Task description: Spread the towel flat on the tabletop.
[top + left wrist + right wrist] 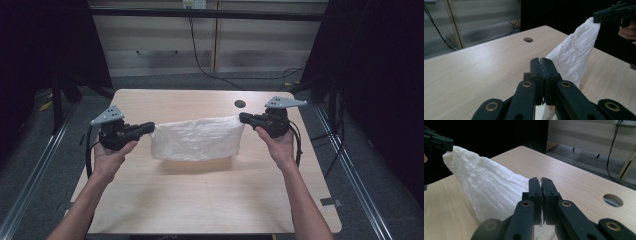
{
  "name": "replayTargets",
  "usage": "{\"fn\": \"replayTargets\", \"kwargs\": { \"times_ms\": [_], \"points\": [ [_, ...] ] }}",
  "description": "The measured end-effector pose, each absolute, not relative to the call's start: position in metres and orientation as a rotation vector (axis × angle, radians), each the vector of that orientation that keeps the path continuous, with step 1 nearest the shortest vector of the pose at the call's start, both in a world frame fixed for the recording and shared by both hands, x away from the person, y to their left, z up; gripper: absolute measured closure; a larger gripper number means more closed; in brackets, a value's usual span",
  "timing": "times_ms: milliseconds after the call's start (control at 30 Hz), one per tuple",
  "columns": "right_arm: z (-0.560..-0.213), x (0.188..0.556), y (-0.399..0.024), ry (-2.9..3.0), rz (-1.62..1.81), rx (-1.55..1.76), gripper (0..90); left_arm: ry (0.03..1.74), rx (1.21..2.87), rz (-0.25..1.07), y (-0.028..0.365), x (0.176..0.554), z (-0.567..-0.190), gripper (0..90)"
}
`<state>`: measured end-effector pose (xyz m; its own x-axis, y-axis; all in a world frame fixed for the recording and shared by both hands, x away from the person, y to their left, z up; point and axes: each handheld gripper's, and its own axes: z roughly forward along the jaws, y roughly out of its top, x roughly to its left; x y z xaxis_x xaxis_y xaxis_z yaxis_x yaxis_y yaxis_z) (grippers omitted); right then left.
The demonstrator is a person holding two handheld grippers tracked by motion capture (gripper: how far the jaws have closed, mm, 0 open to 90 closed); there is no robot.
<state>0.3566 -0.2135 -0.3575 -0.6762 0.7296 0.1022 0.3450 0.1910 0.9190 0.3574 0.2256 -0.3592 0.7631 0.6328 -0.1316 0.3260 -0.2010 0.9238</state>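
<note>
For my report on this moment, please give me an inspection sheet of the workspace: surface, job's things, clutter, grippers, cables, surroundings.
Surface: light wooden table with a round hole near its far edge.
Job's things: white cloth, crinkled, held up stretched between both grippers, hanging above the table.
Clutter: nothing seen.
Grippers: left gripper shut on one upper corner of the cloth; right gripper shut on the other.
Cables: one trails from each gripper; black cables lie on the floor beyond the table.
Surroundings: pale cabinet behind, dark curtains at both sides.
</note>
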Motion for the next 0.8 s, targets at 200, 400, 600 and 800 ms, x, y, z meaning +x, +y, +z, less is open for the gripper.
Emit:
{"fn": "replayTargets", "kwargs": {
  "times_ms": [200, 400, 600, 800],
  "points": [
    [-0.336, 0.371, -0.215, 2.105, 1.444, 1.008, 87.3, 0.751, 1.780, 0.357, 0.222, 0.372, -0.338, 88.5],
    [-0.319, 0.380, -0.219, 2.059, 1.474, 1.018, 87.4, 0.759, 1.767, 0.376, 0.218, 0.390, -0.323, 88.5],
    [-0.297, 0.387, -0.223, 2.019, 1.486, 1.015, 87.4, 0.766, 1.728, 0.378, 0.215, 0.410, -0.307, 88.6],
    [-0.275, 0.406, -0.229, 1.983, 1.469, 1.049, 87.5, 0.756, 1.711, 0.367, 0.207, 0.433, -0.295, 88.7]
  ]
}}
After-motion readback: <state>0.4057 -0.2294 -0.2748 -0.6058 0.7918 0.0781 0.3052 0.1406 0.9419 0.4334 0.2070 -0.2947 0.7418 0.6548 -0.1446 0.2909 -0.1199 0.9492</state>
